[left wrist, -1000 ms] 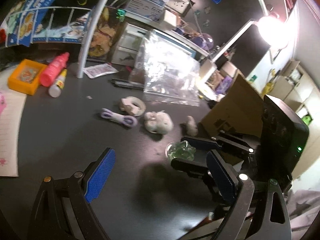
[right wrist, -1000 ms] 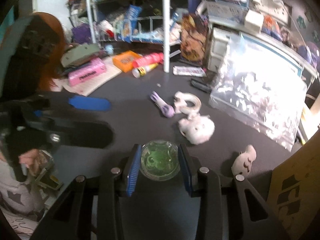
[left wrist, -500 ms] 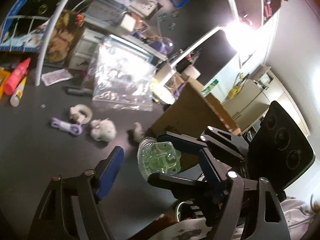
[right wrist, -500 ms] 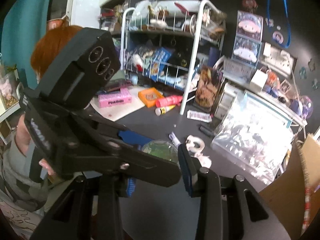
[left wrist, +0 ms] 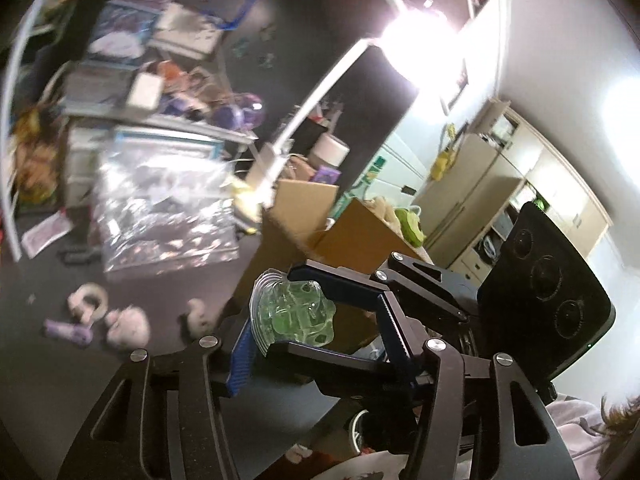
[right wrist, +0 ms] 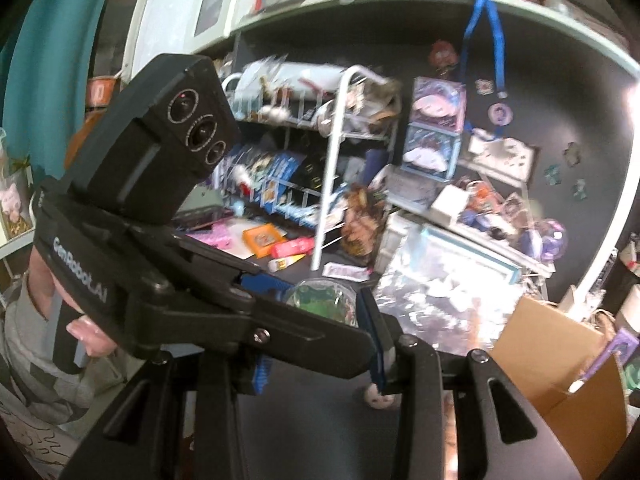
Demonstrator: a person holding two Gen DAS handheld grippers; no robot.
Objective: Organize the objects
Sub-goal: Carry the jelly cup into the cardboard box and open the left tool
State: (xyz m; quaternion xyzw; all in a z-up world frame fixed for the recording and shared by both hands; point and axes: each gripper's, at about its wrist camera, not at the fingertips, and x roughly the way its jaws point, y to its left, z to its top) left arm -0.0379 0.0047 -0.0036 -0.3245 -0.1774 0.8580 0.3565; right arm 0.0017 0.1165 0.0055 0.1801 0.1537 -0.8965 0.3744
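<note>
2 grippers (left wrist: pixel 316 336) crossed; green glass dish (left wrist: pixel 296 314) half hidden.

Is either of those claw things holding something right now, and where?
The right gripper pinches a clear green container by its opposite sides; the left gripper holds nothing.

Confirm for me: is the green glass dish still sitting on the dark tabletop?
No: the green glass dish is lifted clear of the tabletop, clamped by the right gripper.

Shelf clutter (right wrist: pixel 304 184) motion-blurred, green dish (right wrist: pixel 320 300) half hidden behind left gripper (right wrist: pixel 256 320)
</note>
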